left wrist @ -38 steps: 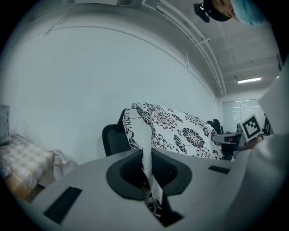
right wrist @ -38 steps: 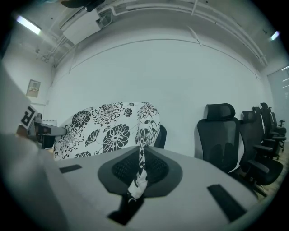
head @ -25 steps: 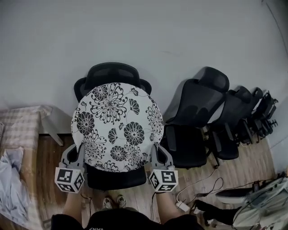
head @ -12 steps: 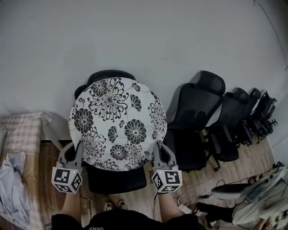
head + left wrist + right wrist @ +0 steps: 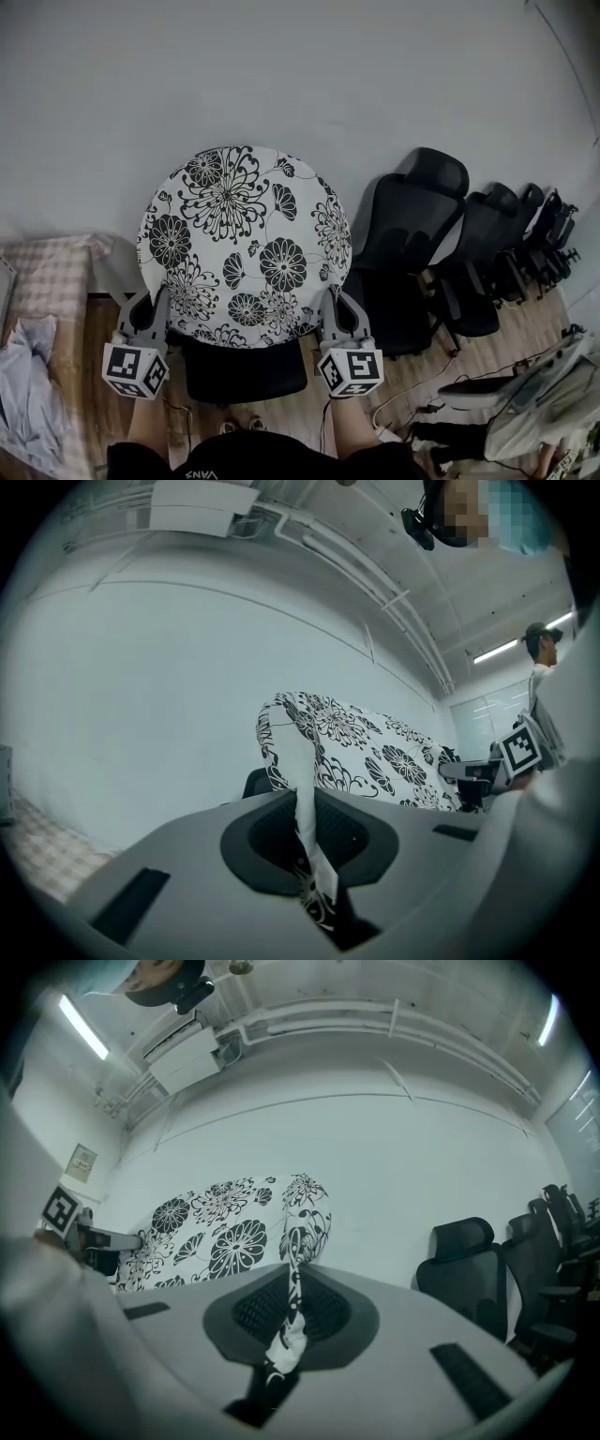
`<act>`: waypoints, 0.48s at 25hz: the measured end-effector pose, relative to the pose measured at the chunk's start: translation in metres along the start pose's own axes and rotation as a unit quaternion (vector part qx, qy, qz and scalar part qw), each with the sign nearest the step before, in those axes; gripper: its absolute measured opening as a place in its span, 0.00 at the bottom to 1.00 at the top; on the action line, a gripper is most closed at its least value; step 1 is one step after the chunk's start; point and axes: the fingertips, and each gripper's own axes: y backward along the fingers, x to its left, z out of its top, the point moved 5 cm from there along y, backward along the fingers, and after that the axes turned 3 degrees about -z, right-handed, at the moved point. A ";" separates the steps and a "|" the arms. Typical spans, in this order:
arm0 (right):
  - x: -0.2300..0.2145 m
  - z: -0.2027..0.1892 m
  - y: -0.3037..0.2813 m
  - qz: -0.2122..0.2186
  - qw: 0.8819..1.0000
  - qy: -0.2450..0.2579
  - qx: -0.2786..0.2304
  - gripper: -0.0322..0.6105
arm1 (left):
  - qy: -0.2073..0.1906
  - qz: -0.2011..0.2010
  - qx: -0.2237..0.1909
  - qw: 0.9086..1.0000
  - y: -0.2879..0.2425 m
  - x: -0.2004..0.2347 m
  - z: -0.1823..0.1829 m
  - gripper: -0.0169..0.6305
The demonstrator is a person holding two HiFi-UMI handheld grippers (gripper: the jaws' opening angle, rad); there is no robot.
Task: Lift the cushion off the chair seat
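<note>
Cushions: one, the round cushion (image 5: 244, 244), white with black flowers.
Where it is: I hold it in the air over the chair seat (image 5: 246, 368), tipped up so its printed face turns toward me. It hides the chair's back. In the head view its lower rim overlaps the rear edge of the seat, so I cannot tell whether there is a gap.
Grippers: two, both mine, one on each lower side of the cushion's rim.
Left grip: my left gripper (image 5: 153, 302) pinches the rim at the lower left. In the left gripper view its jaws are pressed onto a fold of the printed fabric that runs up between them.
Right grip: my right gripper (image 5: 334, 305) pinches the rim at the lower right, its jaws clamped the same way on a strip of the flowered cover.
Chairs: one under the cushion, plus a row of black office chairs (image 5: 412, 225) along the wall (image 5: 300, 75) to the right. I count at least three; the farthest crowd together.
Cloths: one checked cloth (image 5: 47, 277) at the left edge.
Arms: two. My left forearm (image 5: 150, 427) and right forearm (image 5: 349, 431) rise from the bottom edge of the head view, roughly parallel, each behind its marker cube. The grippers sit level with each other and point toward the wall.
</note>
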 end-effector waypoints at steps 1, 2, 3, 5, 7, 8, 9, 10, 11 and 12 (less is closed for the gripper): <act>0.000 0.000 0.000 0.001 1.000 0.000 -0.002 0.09 | 0.000 0.000 -0.003 1.000 0.000 0.000 0.000 0.07; -0.001 0.000 -0.001 0.003 1.000 0.001 -0.004 0.09 | 0.000 0.001 -0.005 1.000 0.000 0.000 0.000 0.07; -0.001 0.000 -0.001 0.004 1.000 0.001 -0.006 0.09 | -0.001 0.001 -0.007 1.000 0.000 0.000 0.000 0.07; -0.002 0.001 -0.001 0.007 1.000 0.003 -0.010 0.09 | -0.004 0.001 -0.009 1.000 0.001 -0.001 0.000 0.07; -0.002 0.002 -0.001 0.009 1.000 0.002 -0.013 0.09 | -0.007 0.001 -0.013 1.000 0.002 -0.002 0.001 0.07; -0.002 0.001 -0.001 0.010 1.000 0.002 -0.015 0.09 | -0.008 0.001 -0.015 1.000 0.002 -0.002 0.001 0.07; -0.002 0.001 -0.001 0.011 1.000 0.002 -0.016 0.09 | -0.010 0.002 -0.018 1.000 0.002 -0.002 0.001 0.07; -0.002 0.000 -0.001 0.012 1.000 0.002 -0.017 0.09 | -0.011 0.002 -0.019 1.000 0.003 -0.003 0.001 0.07; -0.002 0.000 -0.001 0.014 1.000 0.002 -0.018 0.09 | -0.012 0.002 -0.021 1.000 0.003 -0.003 0.001 0.07; -0.002 -0.001 -0.001 0.015 1.000 0.003 -0.018 0.09 | -0.013 0.003 -0.022 1.000 0.003 -0.003 0.001 0.07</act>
